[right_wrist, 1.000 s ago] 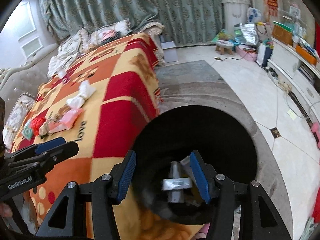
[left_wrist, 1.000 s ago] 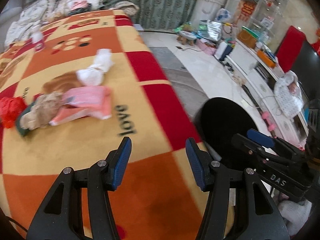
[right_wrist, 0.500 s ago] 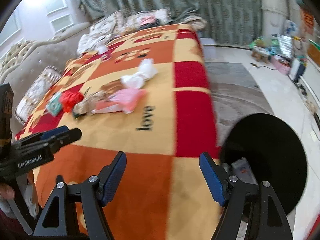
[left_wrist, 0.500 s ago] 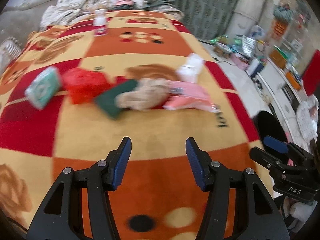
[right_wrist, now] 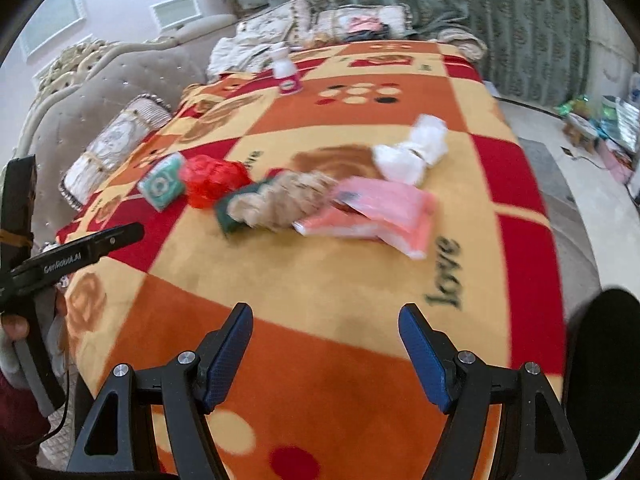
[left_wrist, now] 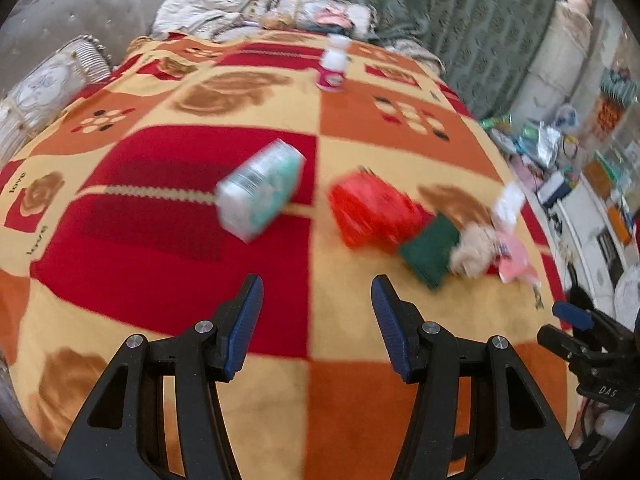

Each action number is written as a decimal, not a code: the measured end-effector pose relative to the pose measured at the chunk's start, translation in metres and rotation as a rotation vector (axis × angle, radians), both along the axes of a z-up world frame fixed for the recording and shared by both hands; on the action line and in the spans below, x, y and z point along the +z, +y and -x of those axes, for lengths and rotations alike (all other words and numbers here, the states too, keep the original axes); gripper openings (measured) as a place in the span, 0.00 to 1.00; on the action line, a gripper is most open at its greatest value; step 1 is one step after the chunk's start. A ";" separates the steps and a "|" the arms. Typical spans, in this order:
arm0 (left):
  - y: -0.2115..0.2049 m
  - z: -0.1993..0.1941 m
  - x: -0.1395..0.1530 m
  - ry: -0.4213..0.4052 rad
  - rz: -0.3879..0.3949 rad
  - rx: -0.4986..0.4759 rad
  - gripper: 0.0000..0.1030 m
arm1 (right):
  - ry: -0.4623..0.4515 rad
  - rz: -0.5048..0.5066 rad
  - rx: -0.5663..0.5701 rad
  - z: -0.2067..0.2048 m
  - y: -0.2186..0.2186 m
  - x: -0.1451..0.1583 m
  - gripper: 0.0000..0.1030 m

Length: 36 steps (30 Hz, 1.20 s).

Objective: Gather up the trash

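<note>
Trash lies in a row on the patterned blanket (right_wrist: 328, 288): a green tissue pack (left_wrist: 260, 194) (right_wrist: 162, 184), a crumpled red bag (left_wrist: 374, 210) (right_wrist: 212, 182), a dark green packet (left_wrist: 430, 250), a beige wad (right_wrist: 280, 198), a pink bag (right_wrist: 376, 210) and a white bag (right_wrist: 412, 152). A small white bottle with a pink label (left_wrist: 334, 66) (right_wrist: 286, 70) stands further back. My left gripper (left_wrist: 318, 320) is open and empty, short of the tissue pack and red bag. My right gripper (right_wrist: 326, 354) is open and empty, short of the pink bag. The black bin (right_wrist: 600, 380) shows at the right edge.
A grey tufted sofa back (right_wrist: 112, 80) and cushions (left_wrist: 52, 80) border the blanket at left and rear. Green curtains (right_wrist: 500, 4) hang behind. Floor clutter (left_wrist: 552, 148) and a white cabinet sit to the right. A person's hand (right_wrist: 16, 344) holds the left gripper.
Both grippers swung left from the black bin to over the blanket. The right gripper, earlier over the bin with an item between its fingers, now stands wider and empty. The trash row came into fuller view.
</note>
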State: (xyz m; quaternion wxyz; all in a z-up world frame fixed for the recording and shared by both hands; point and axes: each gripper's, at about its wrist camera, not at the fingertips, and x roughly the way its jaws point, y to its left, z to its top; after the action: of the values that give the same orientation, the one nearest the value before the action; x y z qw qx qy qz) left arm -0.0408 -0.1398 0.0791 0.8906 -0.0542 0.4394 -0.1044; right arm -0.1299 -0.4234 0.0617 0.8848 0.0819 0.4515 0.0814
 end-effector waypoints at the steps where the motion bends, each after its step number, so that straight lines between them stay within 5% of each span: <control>1: 0.007 -0.006 0.003 -0.009 0.007 0.009 0.53 | -0.007 0.008 0.013 -0.006 0.006 0.004 0.71; 9: 0.024 -0.059 0.003 -0.023 -0.052 -0.018 0.56 | -0.029 0.052 0.099 -0.060 0.036 0.020 0.76; 18: 0.008 -0.103 -0.028 0.023 -0.124 -0.051 0.56 | 0.026 0.081 0.145 -0.101 0.039 -0.005 0.76; 20: 0.007 -0.108 -0.035 0.053 -0.121 -0.049 0.55 | 0.032 0.086 0.160 -0.108 0.040 -0.010 0.76; 21: 0.008 -0.110 -0.038 0.071 -0.116 -0.041 0.45 | 0.041 0.087 0.166 -0.112 0.041 -0.014 0.76; 22: 0.011 -0.110 -0.041 0.083 -0.096 -0.028 0.28 | 0.050 0.086 0.170 -0.115 0.042 -0.018 0.74; 24: 0.016 -0.106 -0.041 0.092 -0.059 -0.013 0.23 | 0.061 0.082 0.181 -0.117 0.044 -0.024 0.50; 27: 0.024 -0.093 -0.033 0.075 -0.041 0.013 0.19 | 0.032 0.087 0.180 -0.110 0.047 -0.021 0.39; 36: 0.014 -0.022 0.003 0.019 0.032 -0.026 0.19 | -0.071 0.002 0.246 -0.050 0.061 0.019 0.37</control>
State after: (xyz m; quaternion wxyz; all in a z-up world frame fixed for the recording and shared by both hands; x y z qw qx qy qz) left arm -0.0189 -0.1263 0.0817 0.8838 -0.0639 0.4470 -0.1227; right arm -0.0797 -0.3626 0.0812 0.8836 0.0221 0.4265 0.1920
